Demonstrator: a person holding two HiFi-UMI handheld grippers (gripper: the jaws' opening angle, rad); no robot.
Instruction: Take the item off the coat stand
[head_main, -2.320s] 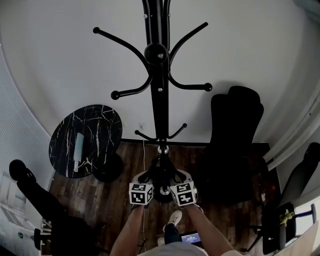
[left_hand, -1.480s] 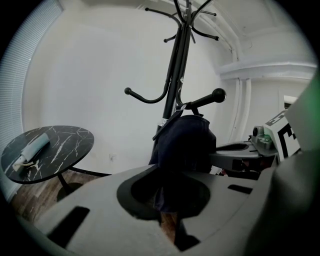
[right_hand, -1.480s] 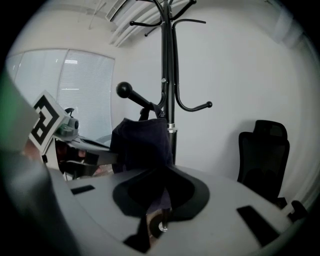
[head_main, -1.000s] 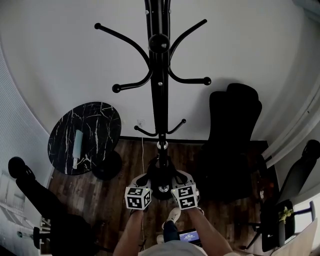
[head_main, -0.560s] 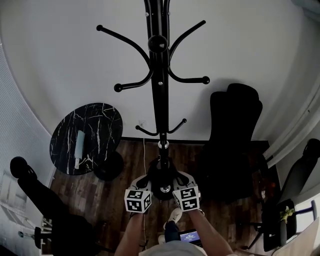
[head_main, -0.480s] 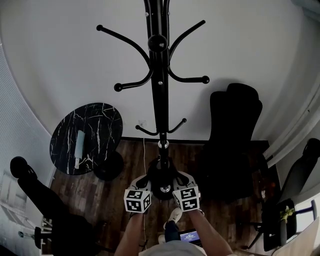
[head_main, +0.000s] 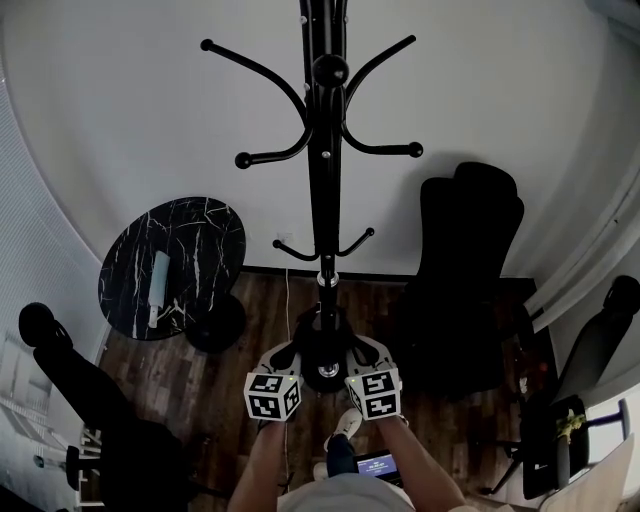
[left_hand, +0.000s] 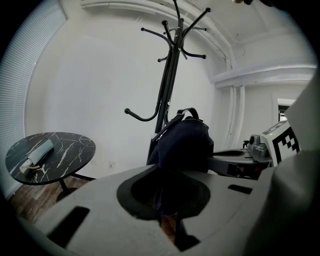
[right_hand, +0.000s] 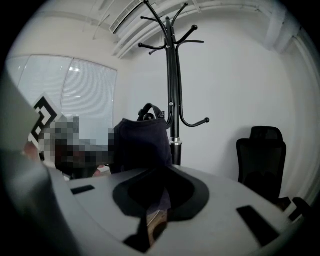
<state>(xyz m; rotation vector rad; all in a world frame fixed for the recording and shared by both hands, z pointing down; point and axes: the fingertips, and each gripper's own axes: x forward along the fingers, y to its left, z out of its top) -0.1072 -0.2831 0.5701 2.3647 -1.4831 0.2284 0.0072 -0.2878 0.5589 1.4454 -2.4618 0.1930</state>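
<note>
The black coat stand (head_main: 322, 180) rises against the white wall, and every hook in view is bare. A dark navy bag (head_main: 320, 345) hangs low in front of the stand's foot, between my two grippers. My left gripper (head_main: 292, 352) is shut on the bag's fabric from the left, and my right gripper (head_main: 358, 350) is shut on it from the right. In the left gripper view the bag (left_hand: 185, 142) bulges just past the jaws, beside the stand (left_hand: 167, 85). The right gripper view shows the bag (right_hand: 142, 142) left of the pole (right_hand: 174, 85), with fabric pinched in the jaw gap.
A round black marble table (head_main: 205, 225) stands to the left with a pale rolled thing (head_main: 158, 288) on it. A black office chair (head_main: 470, 270) sits right of the stand, another chair (head_main: 600, 350) farther right. Dark furniture (head_main: 70, 390) fills the lower left. The person's shoe (head_main: 345, 430) is below.
Both grippers stay side by side on the bag and have sunk slightly. The head view has tilted, so the stand sits a little to the right.
</note>
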